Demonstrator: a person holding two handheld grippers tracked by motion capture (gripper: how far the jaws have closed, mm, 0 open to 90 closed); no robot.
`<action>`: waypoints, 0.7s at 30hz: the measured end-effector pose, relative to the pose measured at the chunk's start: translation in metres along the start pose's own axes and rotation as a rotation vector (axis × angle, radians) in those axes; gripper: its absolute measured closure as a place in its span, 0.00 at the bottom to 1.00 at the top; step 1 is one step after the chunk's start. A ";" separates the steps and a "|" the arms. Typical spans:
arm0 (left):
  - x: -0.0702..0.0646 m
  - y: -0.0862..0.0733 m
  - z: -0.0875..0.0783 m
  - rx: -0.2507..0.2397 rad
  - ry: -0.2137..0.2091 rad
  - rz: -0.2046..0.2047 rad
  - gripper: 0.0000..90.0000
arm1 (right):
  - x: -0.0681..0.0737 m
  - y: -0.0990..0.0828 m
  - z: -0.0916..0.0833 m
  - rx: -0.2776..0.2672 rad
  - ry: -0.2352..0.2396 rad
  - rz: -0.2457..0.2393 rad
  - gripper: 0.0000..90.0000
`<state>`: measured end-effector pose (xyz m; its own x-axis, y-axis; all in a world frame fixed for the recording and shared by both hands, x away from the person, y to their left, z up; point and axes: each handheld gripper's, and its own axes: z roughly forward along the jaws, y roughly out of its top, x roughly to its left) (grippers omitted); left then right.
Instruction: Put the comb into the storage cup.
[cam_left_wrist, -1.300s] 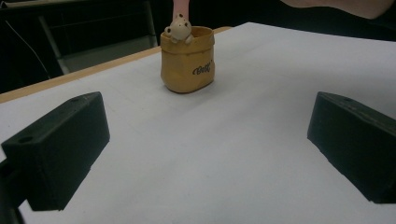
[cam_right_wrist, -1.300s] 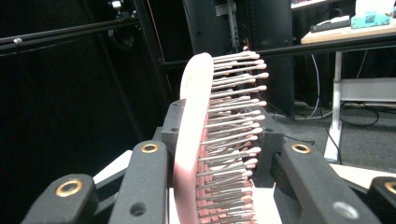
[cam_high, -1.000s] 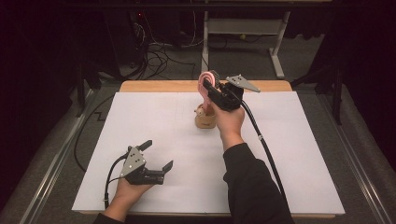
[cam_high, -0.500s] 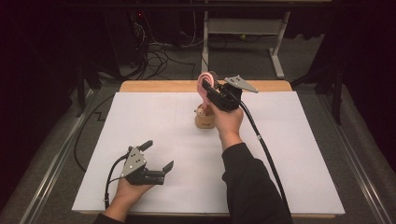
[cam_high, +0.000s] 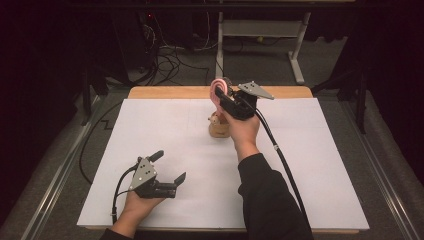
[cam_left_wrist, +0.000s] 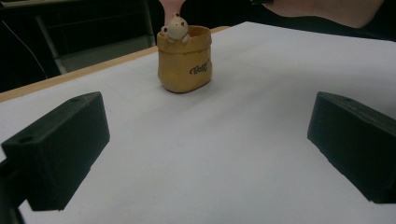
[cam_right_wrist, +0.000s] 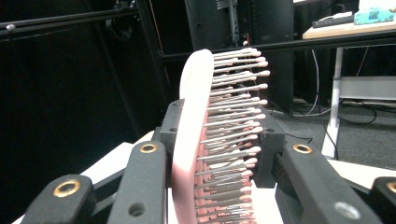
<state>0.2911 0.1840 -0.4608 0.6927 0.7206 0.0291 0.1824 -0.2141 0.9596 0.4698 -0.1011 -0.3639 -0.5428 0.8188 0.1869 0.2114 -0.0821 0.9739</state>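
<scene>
My right gripper (cam_high: 220, 95) hangs above the far middle of the table, shut on a pink hairbrush (cam_high: 217, 88) that stands upright, head on top. In the right gripper view the brush (cam_right_wrist: 192, 135) sits between the two black jaws of my right gripper (cam_right_wrist: 222, 136), its bristles pointing right. Directly under it stands a small tan pot (cam_high: 218, 129) with a little figure peeking over its rim. The brush handle (cam_left_wrist: 171, 5) reaches down into the pot (cam_left_wrist: 185, 63). My left gripper (cam_high: 170, 166) rests near the front left, open and holding nothing (cam_left_wrist: 205, 144).
A white sheet (cam_high: 165, 130) covers the table, with a wooden edge (cam_high: 165, 92) showing at the back. Cables and a white desk frame (cam_high: 260, 30) lie on the dark floor beyond. The right hand (cam_left_wrist: 327, 9) shows above the pot's right.
</scene>
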 end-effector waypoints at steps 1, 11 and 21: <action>0.000 0.000 0.000 -0.001 0.000 0.001 0.00 | 0.000 0.000 0.000 0.004 0.003 -0.005 0.73; 0.000 0.000 0.000 -0.001 -0.002 0.000 0.00 | -0.005 0.004 -0.004 0.042 -0.040 -0.022 0.70; -0.001 0.001 0.000 -0.001 -0.009 0.006 0.00 | -0.009 0.006 -0.009 0.075 -0.058 -0.037 0.69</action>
<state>0.2906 0.1827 -0.4604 0.7000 0.7134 0.0323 0.1773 -0.2174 0.9598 0.4689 -0.1137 -0.3591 -0.5035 0.8524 0.1412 0.2536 -0.0104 0.9673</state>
